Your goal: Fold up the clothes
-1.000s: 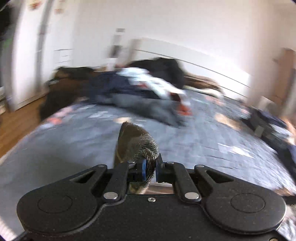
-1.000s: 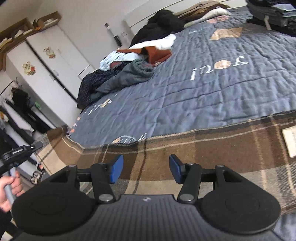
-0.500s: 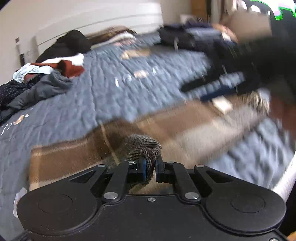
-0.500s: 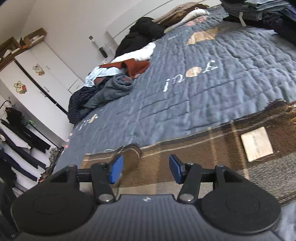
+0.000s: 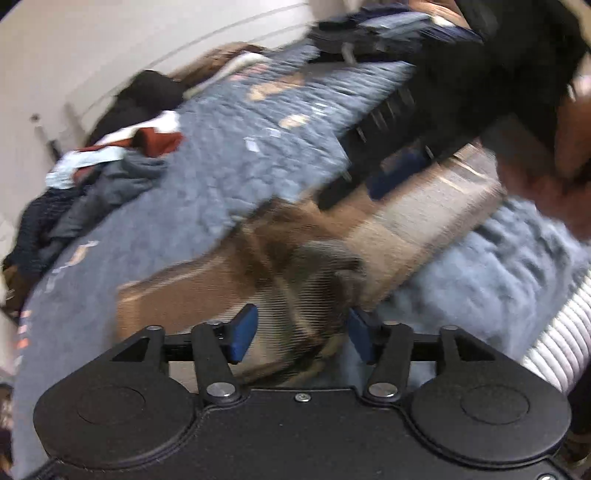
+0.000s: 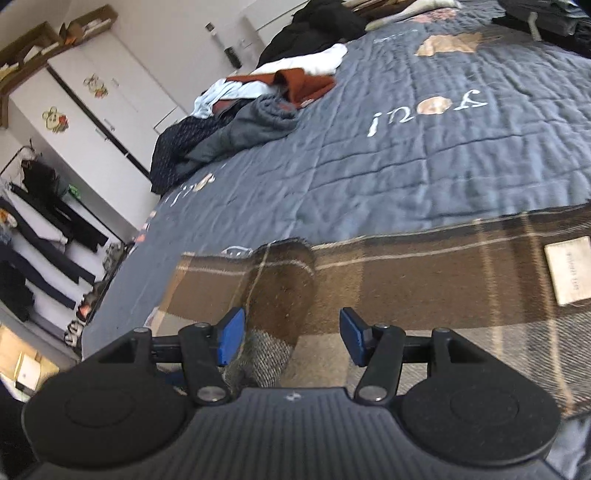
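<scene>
A brown plaid cloth with a pale label lies across the near part of the blue quilted bed. Its left corner is folded over onto it. My left gripper hovers just above that bunched fold. Its jaws are opening, with cloth between the blue pads but not pinched. My right gripper stands open over the same folded corner, its jaws opening a little wider and gripping nothing. The left wrist view, which is blurred, shows the right gripper and the hand holding it.
A heap of unfolded clothes lies at the far left of the bed, and a dark folded stack sits at the far right. White wardrobes and a rack of dark garments stand off the left side.
The left gripper carried the cloth's corner over onto the cloth, then opened and let it go. The folded corner now lies under the right gripper, which has barely moved.
</scene>
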`<state>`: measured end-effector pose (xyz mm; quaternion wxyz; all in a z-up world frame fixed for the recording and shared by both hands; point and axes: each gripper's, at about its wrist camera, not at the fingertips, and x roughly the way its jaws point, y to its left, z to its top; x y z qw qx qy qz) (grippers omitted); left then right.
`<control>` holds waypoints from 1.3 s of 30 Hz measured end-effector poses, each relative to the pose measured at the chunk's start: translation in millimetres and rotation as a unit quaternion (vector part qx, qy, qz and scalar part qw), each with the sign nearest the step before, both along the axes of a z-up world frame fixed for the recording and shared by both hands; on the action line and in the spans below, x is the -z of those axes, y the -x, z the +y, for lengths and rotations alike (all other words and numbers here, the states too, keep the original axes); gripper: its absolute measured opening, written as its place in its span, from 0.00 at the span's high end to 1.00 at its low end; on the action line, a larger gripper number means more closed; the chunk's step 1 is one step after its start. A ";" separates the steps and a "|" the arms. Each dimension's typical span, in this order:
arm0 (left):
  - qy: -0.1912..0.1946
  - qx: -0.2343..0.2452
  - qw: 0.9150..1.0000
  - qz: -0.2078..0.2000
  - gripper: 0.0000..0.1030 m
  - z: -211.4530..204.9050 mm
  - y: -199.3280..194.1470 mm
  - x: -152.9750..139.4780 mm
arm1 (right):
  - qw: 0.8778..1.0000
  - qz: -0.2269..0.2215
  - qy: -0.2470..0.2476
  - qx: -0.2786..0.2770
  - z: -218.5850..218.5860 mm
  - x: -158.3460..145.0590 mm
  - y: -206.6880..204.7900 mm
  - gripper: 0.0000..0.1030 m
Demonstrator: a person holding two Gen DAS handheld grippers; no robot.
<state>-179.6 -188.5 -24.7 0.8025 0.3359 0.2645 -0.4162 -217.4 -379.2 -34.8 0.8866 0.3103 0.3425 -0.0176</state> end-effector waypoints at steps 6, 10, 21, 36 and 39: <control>0.029 -0.102 0.994 0.012 0.42 19.2 -8.1 -30.1 | 1.000 0.011 0.011 -0.021 16.5 9.5 -10.6 0.44; 0.055 -0.145 0.988 0.028 0.41 31.0 -5.5 -45.8 | 0.999 0.009 0.015 -0.030 23.9 10.0 -14.6 0.44; 0.082 -0.155 0.984 0.013 0.36 54.6 -13.7 -61.3 | 0.999 0.014 0.024 -0.035 23.9 8.9 -16.8 0.44; 0.082 -0.154 0.984 0.019 0.34 59.0 -22.3 -53.4 | 0.987 0.002 0.117 -0.106 38.0 -12.1 7.8 0.44; 0.063 -0.152 0.986 0.010 0.34 57.0 -22.1 -46.8 | 0.980 0.002 0.152 -0.126 50.9 -11.7 10.1 0.44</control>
